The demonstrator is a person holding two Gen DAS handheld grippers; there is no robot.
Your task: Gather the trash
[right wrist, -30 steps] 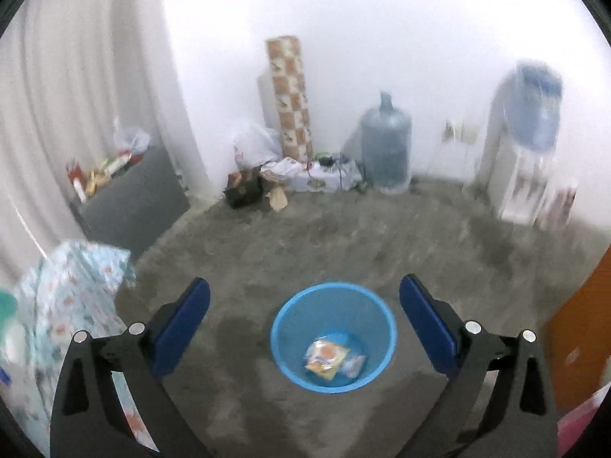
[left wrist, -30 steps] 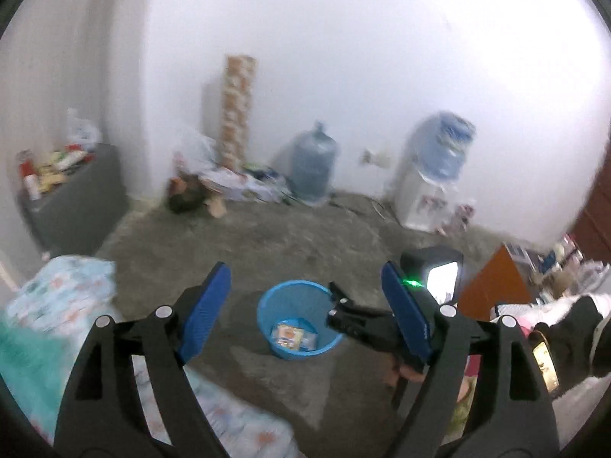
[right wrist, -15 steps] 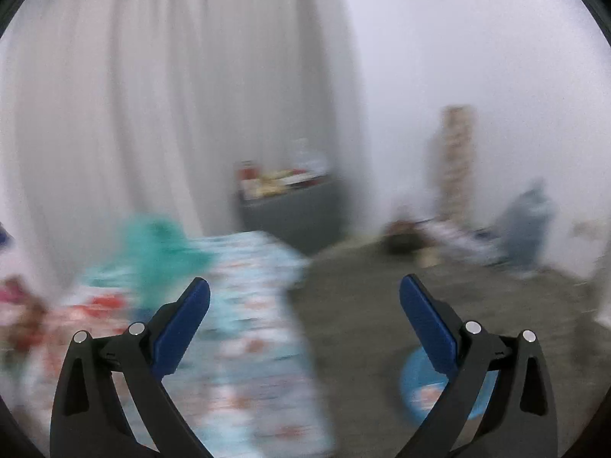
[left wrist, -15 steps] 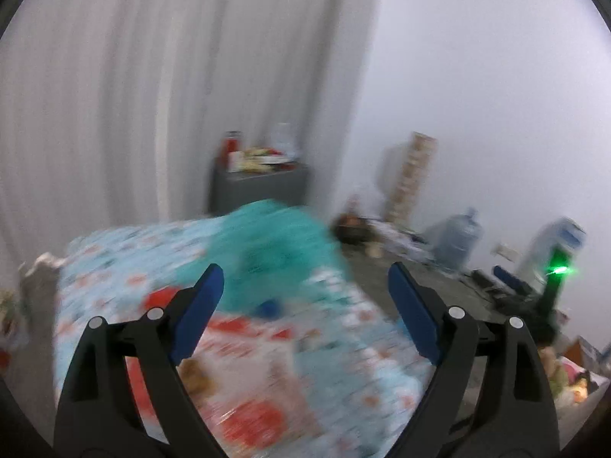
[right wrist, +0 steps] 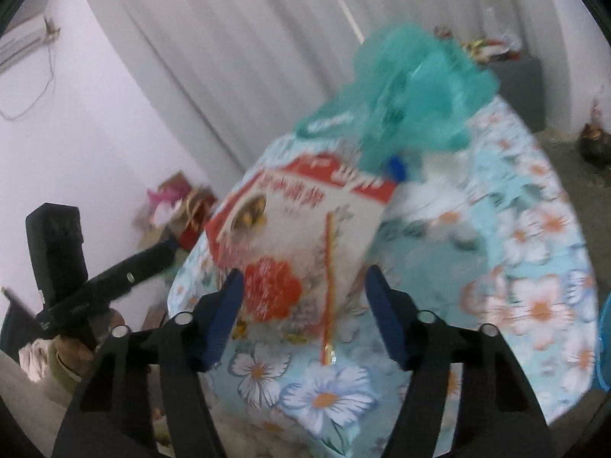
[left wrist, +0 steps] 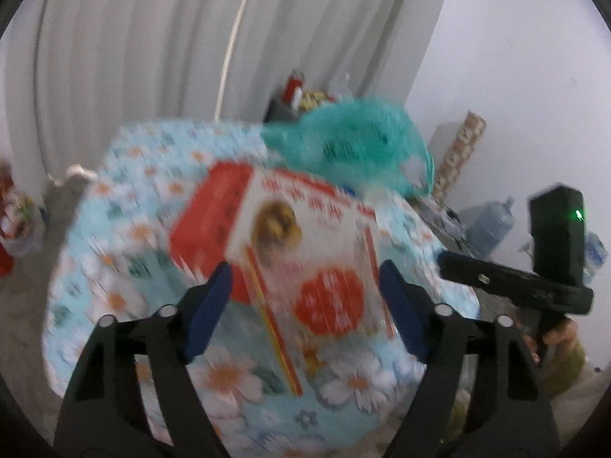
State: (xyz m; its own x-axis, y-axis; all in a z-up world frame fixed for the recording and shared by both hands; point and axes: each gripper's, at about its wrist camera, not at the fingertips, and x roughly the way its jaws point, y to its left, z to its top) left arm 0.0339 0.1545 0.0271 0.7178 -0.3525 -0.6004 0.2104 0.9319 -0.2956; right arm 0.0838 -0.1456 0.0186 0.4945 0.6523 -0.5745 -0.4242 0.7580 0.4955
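Observation:
A red and white printed box [left wrist: 298, 244] lies on a table covered with a blue floral cloth [left wrist: 114, 252]. A teal plastic bag [left wrist: 355, 145] sits behind the box. My left gripper [left wrist: 305, 301] hovers at the box's near end. Its jaws are closing, with the box showing between the blue pads, which do not press on it. In the right wrist view the same box [right wrist: 298, 229] lies ahead of my right gripper [right wrist: 305, 316]. Those jaws are also closing, astride the box's near edge with gaps on both sides. Both views are blurred.
White curtains hang behind the table. A grey cabinet [right wrist: 523, 84] with clutter on top stands beyond the teal bag [right wrist: 412, 91]. The blue bin's rim [right wrist: 605, 343] shows at the far right edge. Water bottles [left wrist: 488, 225] and a patterned roll [left wrist: 458, 156] stand by the wall.
Both grippers swung away from the blue bin on the floor to the floral table and came down close to the red and white box. Both pairs of jaws have narrowed.

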